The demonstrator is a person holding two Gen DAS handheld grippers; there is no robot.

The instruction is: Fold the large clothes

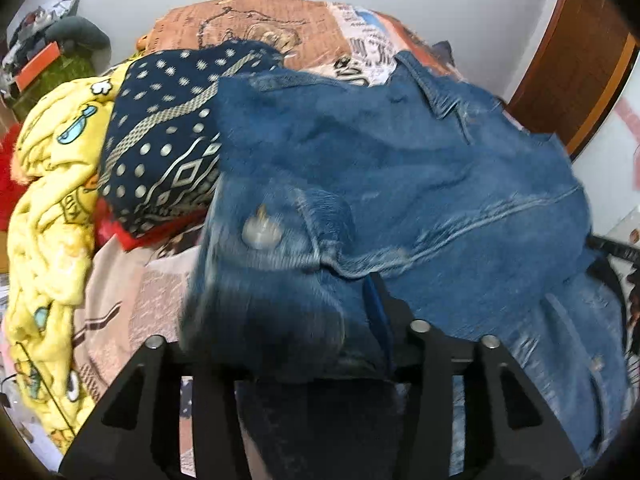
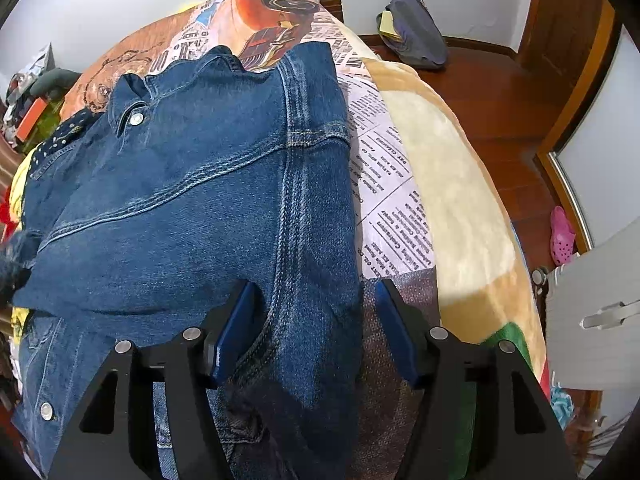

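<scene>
On the newsprint-patterned bedspread (image 2: pixel 384 184), our right gripper (image 2: pixel 316 320) spreads its jaws wide astride the denim jacket's (image 2: pixel 192 200) side seam, while bunched, blurred denim smothers our left gripper (image 1: pixel 320 300), hiding its grip.

One denim jacket (image 2: pixel 192 200) lies on the bed (image 2: pixel 460 184). Near its left edge sit one yellow cartoon blanket (image 1: pixel 52 208) and one navy patterned garment (image 1: pixel 168 136). On the floor: one grey bag (image 2: pixel 416 32), one pink clog (image 2: pixel 562 236).

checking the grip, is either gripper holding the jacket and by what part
The left gripper grips the denim jacket by a bunched edge; the right gripper is open, holding nothing.
</scene>
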